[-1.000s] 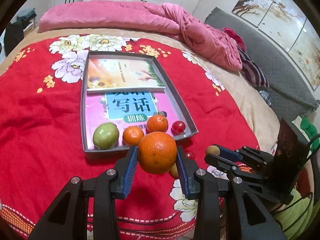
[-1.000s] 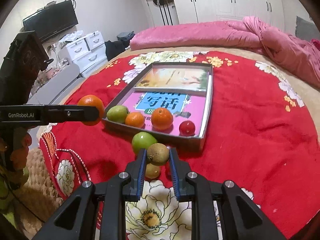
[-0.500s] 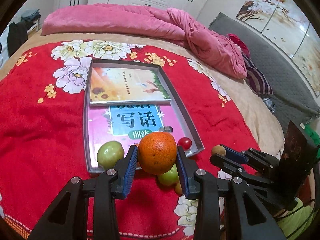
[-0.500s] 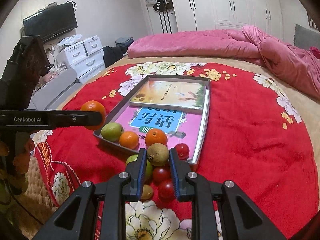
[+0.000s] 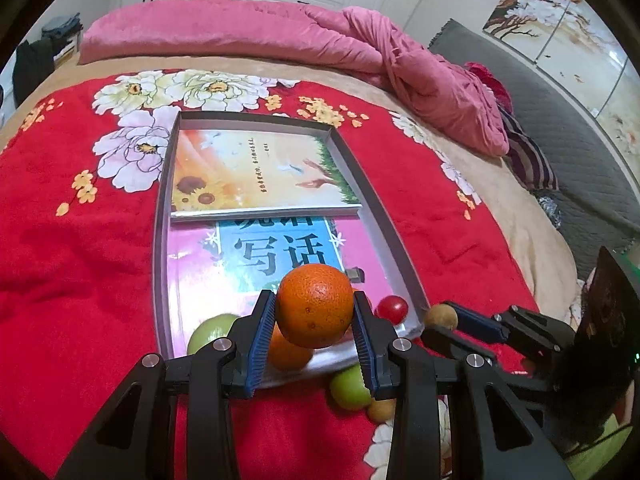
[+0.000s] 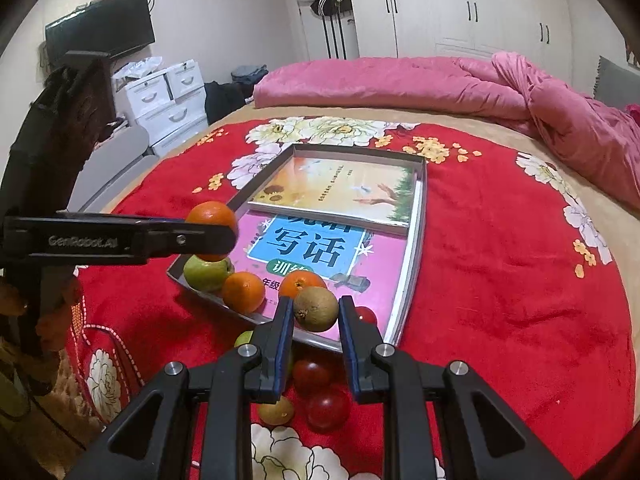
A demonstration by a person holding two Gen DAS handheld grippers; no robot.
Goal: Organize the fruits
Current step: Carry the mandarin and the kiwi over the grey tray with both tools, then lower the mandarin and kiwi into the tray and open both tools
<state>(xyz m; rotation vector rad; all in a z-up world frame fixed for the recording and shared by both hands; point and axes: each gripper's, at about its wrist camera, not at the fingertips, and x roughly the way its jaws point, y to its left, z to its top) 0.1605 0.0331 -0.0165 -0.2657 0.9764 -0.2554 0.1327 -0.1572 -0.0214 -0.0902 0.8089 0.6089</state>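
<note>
Fingers of my left gripper clamp the large orange above the near end of the tray; releasing here risks it rolling into the green fruit and small orange below. From the right wrist, my right gripper pinches a brown kiwi-like fruit at the tray's near rim, where a short drop could spill it onto the red blanket.
</note>
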